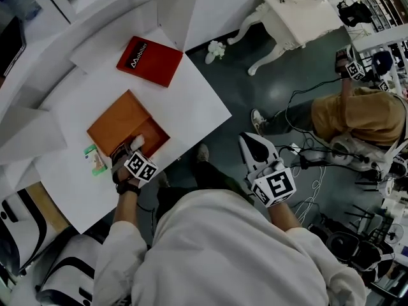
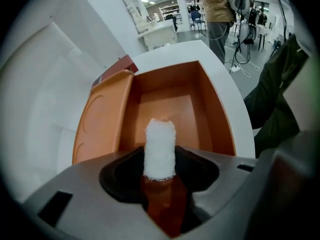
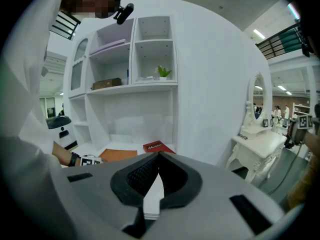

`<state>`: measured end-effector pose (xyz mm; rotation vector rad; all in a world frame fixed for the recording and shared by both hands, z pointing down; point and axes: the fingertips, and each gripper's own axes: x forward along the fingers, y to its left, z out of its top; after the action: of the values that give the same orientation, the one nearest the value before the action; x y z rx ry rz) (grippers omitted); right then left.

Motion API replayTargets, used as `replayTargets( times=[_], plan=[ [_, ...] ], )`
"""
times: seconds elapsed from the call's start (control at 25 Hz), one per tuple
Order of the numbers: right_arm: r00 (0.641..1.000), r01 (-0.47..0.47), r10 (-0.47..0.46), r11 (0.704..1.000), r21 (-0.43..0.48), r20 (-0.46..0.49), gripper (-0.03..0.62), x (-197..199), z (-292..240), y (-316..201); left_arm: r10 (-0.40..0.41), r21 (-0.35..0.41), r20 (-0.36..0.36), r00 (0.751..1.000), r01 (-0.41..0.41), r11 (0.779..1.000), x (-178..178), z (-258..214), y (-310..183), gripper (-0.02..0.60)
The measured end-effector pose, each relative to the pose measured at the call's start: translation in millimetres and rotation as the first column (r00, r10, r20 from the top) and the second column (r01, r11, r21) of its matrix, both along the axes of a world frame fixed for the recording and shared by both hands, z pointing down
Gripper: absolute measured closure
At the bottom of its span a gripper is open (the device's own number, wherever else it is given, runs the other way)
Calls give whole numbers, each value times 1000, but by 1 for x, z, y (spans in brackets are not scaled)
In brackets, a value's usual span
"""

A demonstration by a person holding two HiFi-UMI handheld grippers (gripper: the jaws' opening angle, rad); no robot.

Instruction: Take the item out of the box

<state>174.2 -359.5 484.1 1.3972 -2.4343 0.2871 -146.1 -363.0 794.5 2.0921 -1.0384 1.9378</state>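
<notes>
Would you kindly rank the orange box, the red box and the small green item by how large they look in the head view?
1. orange box, largest
2. red box, somewhat smaller
3. small green item, clearly smallest

A red book point(image 1: 150, 60) lies flat by the far corner of the white table point(image 1: 197, 110), and a small green-and-white packet point(image 1: 95, 160) sits toward its left end. Off the table's right edge, a white dressing table point(image 1: 299, 18) stands on the dark floor. A person in a tan top point(image 1: 363, 113) is low among cables point(image 1: 312, 164). Behind the table, white shelves point(image 3: 152, 86) hold a small plant point(image 3: 163, 72).
</notes>
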Motion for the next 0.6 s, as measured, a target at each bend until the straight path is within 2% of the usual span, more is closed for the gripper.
replayTargets(
  times=[0.44, 0.6],
  plan=[
    [1000, 19, -19, 1000, 0, -3, 571, -5, 2, -5, -50, -36, -44, 998, 48, 998, -3, 6, 5, 402],
    [999, 31, -32, 999, 8, 3, 571, -9, 0, -3, -87, -22, -96, 992, 85, 996, -3, -5, 7, 403]
  ],
)
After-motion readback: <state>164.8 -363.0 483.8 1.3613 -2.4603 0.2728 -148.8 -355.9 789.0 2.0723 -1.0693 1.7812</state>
